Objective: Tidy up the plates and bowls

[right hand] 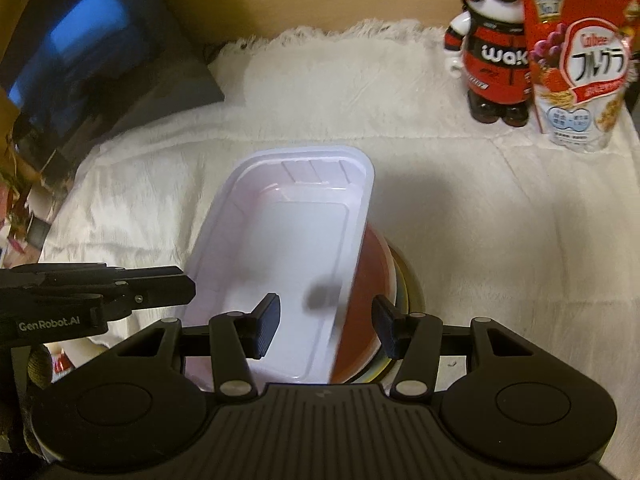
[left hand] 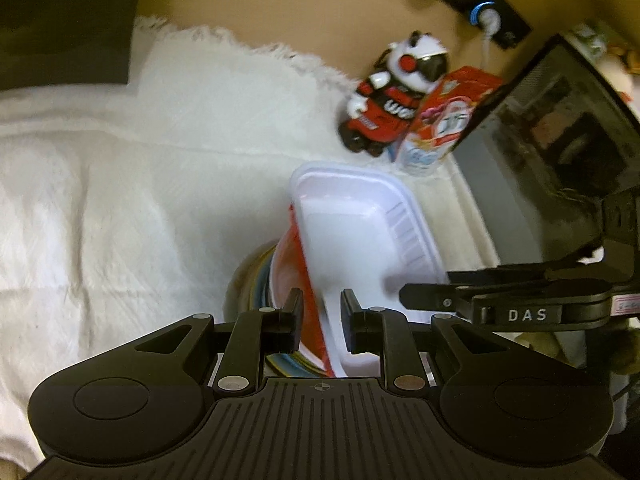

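Note:
A white rectangular plastic tray (left hand: 352, 224) with a red outer wall lies tilted on a red and white bowl (left hand: 286, 276), which sits on a stack of coloured plates (left hand: 260, 280). My left gripper (left hand: 320, 320) straddles the tray's near rim with its jaws partly apart, not pressing it. In the right wrist view the same tray (right hand: 296, 240) leans on the red bowl (right hand: 372, 280) over the plates (right hand: 404, 284). My right gripper (right hand: 326, 328) is open, its fingers on either side of the tray's right wall and the bowl.
A white fluffy cloth (right hand: 500, 220) covers the table. A red and black robot figure (right hand: 492, 52) and a cereal bag (right hand: 580, 60) stand at the back right. A dark monitor (left hand: 560, 128) stands at the right, another screen (right hand: 88, 60) at the left.

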